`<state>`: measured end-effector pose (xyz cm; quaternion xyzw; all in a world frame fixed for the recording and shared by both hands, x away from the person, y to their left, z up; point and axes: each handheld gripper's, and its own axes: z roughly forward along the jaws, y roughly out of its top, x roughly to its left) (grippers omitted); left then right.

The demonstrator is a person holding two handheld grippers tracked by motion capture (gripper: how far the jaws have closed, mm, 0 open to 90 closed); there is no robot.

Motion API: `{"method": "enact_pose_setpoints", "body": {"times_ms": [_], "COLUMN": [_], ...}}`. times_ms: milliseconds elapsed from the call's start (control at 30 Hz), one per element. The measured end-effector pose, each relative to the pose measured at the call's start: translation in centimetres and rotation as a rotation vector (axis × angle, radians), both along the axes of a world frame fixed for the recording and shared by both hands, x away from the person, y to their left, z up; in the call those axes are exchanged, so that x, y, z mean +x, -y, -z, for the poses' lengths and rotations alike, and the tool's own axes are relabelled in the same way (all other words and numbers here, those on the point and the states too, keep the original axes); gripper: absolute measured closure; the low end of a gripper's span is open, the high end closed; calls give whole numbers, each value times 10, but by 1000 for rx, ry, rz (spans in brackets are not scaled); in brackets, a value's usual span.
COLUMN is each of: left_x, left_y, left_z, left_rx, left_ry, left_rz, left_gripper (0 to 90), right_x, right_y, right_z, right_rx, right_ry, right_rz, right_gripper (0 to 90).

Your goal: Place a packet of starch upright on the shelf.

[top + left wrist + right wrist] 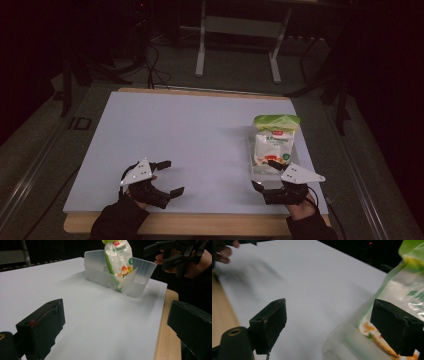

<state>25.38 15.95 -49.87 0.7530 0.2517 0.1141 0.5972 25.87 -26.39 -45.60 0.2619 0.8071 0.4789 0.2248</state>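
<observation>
Right now the released right gripper (265, 175) (jaws wide) straddles the tub's (252, 172) near wall; bag (272, 145) inside.

A matt white sheet (190, 145), smooth and paper-like, covered the table (200, 225), whose pale wood edge looked bare and lightly grained. On it stood a translucent plastic tub (100, 275), frosted rather than clear, with softly shining walls. The bag (119, 257) in it was glossy plastic film, crinkled and catching the light, printed in green, white and orange. The left gripper (167, 177) and the right gripper (266, 175) were of black matt plastic, their jaw blocks slightly rough and scuffed; each carried a flat, pale grey plate with a dull finish. A brass-coloured metal ring (234, 331) gleamed on the right gripper's body. Dark cloth sleeves (117, 220) looked soft and unshiny.
</observation>
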Motion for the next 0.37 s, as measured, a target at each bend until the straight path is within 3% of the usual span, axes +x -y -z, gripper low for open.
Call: {"method": "enact_pose_setpoints", "body": {"times_ms": [133, 367], "left_x": [0, 1], "left_y": [0, -1], "left_z": [1, 1], "left_rx": [0, -3], "left_ry": [-2, -6], "left_rz": [0, -3], "left_gripper": [19, 19], "right_x": [0, 0], "right_y": [1, 1], "right_z": [2, 1], "right_rx": [-24, -26], "right_ry": [39, 51], "right_rz": [16, 16], "right_gripper": [137, 138]}}
